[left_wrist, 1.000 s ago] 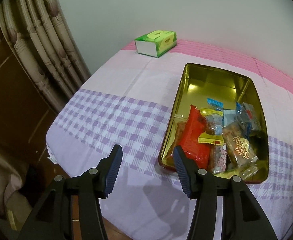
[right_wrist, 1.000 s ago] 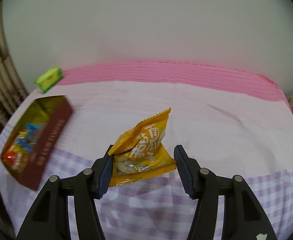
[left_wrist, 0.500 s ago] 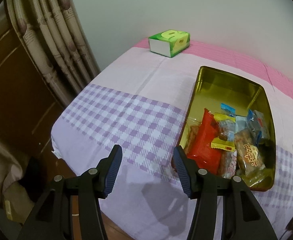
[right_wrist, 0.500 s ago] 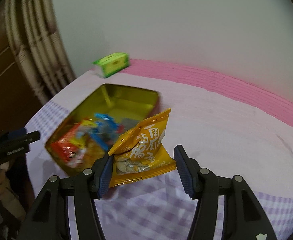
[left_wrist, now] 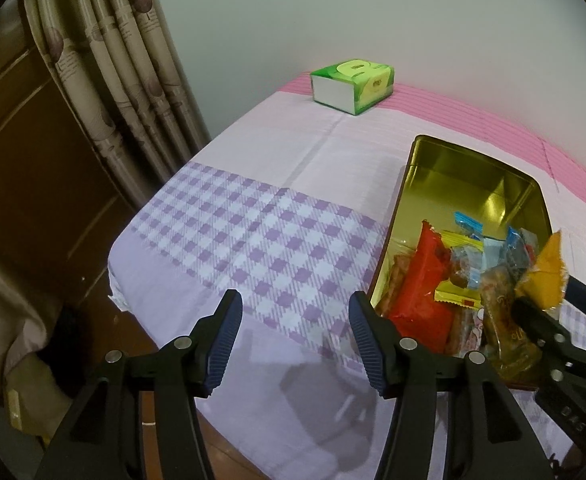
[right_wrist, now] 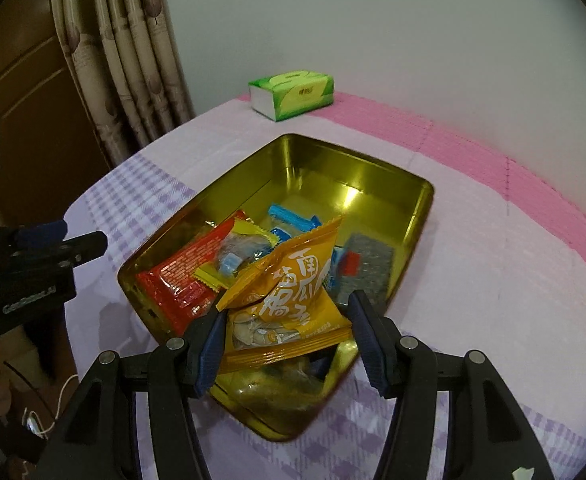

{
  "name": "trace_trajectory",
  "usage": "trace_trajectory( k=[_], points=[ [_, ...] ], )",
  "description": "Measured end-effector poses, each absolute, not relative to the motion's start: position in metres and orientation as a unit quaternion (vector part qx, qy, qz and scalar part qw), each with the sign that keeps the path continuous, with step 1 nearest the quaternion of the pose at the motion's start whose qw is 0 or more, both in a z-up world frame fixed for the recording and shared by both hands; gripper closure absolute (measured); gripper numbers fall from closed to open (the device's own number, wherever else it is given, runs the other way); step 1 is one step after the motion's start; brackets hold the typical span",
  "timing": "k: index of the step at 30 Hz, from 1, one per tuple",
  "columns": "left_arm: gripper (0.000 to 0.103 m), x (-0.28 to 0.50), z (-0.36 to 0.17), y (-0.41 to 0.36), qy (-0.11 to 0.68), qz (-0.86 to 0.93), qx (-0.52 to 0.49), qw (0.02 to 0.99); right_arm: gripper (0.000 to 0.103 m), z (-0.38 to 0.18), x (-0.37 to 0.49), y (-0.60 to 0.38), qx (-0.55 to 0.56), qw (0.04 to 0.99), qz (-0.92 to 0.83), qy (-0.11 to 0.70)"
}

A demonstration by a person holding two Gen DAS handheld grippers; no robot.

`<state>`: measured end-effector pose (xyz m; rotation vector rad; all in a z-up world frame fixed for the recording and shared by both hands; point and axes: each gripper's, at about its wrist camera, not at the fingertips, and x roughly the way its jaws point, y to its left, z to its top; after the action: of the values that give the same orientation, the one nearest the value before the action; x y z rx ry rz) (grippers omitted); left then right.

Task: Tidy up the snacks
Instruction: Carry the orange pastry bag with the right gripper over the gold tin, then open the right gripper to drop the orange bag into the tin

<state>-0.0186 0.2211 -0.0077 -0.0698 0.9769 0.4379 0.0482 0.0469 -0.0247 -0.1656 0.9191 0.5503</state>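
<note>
The yellow snack packet (right_wrist: 289,300) hides snacks beneath it.

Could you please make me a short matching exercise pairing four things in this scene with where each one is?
Things:
1. orange packet
2. tissue box
3. red packet
4. left gripper

Places:
A. at the table's far edge by the wall
B. lying in the tin
C. over the checked cloth, beside the tin
D. between the right gripper's fingers, above the tin

Pairs: 1-D, 2-A, 3-B, 4-C
</note>
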Motion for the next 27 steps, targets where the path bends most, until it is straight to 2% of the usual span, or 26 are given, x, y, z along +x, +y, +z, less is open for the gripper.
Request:
trace_trajectory(
  k=[21,27],
  points=[
    [0.046,-0.017,-0.009,0.219,0.467,0.206,-0.027,0.860,0.045,-0.046,0.084,0.063,-0.116,0.866,0.213,0.436],
    [0.046,-0.017,-0.008,0.214,0.465,0.196,-0.014,0.863,0.043,-0.042,0.084,0.058,-0.087,0.865,0.216,0.445]
  ],
)
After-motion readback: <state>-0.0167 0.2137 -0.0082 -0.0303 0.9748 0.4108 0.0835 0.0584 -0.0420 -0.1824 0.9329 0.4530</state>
